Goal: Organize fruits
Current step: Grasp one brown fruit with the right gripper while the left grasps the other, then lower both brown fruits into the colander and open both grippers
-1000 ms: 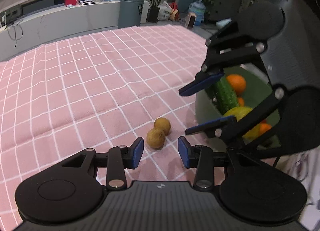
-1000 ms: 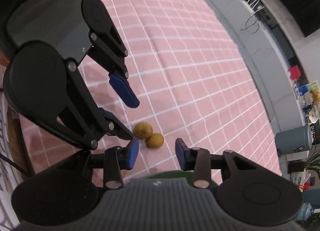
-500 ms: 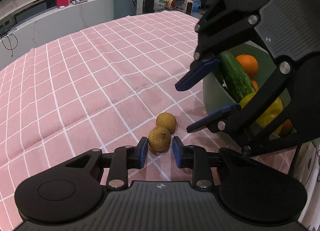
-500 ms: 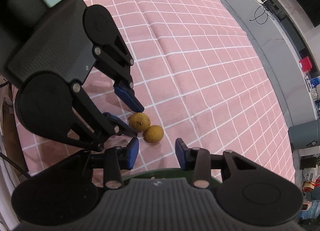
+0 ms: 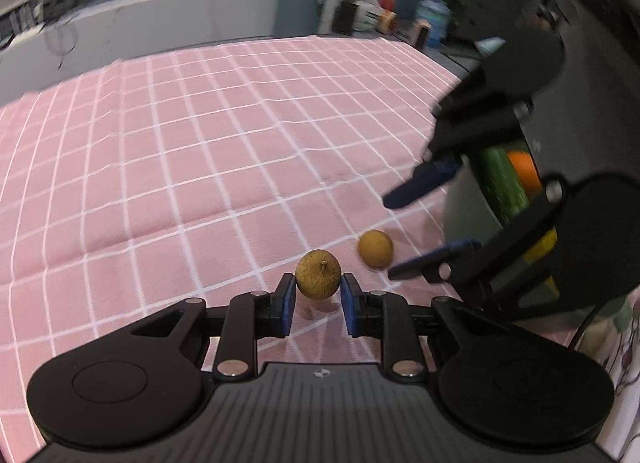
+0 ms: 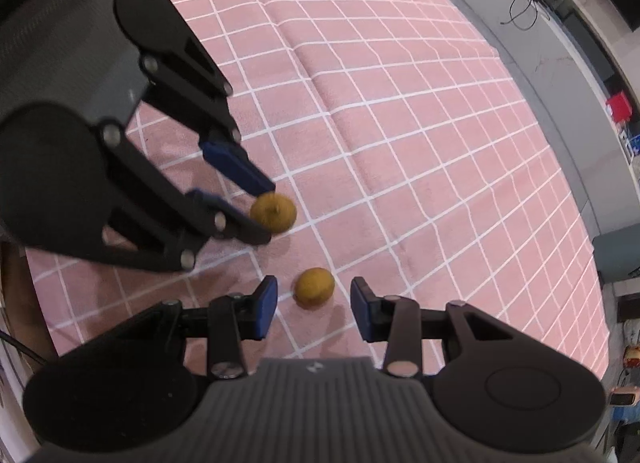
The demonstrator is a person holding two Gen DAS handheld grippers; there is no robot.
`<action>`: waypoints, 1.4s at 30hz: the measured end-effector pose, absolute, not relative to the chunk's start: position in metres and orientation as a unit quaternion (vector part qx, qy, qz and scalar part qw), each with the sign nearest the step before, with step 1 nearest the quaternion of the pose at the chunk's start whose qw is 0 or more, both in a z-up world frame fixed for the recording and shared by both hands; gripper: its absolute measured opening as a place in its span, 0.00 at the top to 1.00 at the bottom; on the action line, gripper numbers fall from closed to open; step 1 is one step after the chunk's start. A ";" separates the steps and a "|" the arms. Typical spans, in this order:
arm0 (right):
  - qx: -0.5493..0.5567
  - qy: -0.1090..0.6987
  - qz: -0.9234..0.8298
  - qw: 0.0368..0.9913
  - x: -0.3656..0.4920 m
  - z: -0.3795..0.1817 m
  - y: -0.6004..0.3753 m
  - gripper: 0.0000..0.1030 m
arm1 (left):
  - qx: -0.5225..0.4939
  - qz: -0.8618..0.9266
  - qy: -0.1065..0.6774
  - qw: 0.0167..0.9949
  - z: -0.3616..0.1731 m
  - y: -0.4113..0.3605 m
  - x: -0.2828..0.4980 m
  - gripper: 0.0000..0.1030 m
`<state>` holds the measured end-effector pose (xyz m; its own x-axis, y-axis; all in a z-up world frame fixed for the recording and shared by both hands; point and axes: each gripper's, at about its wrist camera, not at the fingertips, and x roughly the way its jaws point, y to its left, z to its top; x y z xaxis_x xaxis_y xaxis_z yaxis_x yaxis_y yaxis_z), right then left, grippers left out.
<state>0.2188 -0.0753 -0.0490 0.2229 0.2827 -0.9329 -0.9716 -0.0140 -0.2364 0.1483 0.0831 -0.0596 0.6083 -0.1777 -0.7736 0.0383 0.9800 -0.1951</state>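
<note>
Clamping the stemmed brown fruit [image 5: 318, 274], the left hand-held gripper [image 5: 318, 297] has both pads on it. Right hand-held gripper [image 6: 313, 302] stands apart around the second brown fruit [image 6: 315, 287], untouched; bowl [image 5: 464, 203] at 3 o'clock

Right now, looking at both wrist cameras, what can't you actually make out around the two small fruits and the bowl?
- Bowl, left wrist view: the right gripper covers most of it; only a cucumber and an orange show clearly.
- Bowl, right wrist view: hidden.
- Held fruit in the left gripper: its underside is hidden, so whether it has lifted off the tablecloth is unclear.
- Loose fruit: blurred.
</note>
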 end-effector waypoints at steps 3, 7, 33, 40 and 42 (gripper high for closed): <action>-0.489 0.360 0.512 0.608 0.220 -0.052 -0.071 0.65 | -0.097 -0.051 0.438 0.892 -0.058 0.091 0.147 0.74; -0.487 0.373 0.504 0.607 0.222 -0.055 -0.065 0.71 | -0.101 -0.052 0.438 0.892 -0.058 0.093 0.146 0.74; -0.436 0.360 0.486 0.666 0.220 -0.035 -0.078 0.82 | -0.115 -0.051 0.412 0.903 -0.045 0.086 0.136 0.74; -0.354 0.346 0.461 0.736 0.211 -0.002 -0.112 0.82 | -0.143 -0.047 0.400 0.904 -0.028 0.086 0.132 0.74; -0.322 0.345 0.446 0.761 0.208 0.008 -0.126 0.83 | -0.153 -0.048 0.395 0.905 -0.022 0.085 0.132 0.74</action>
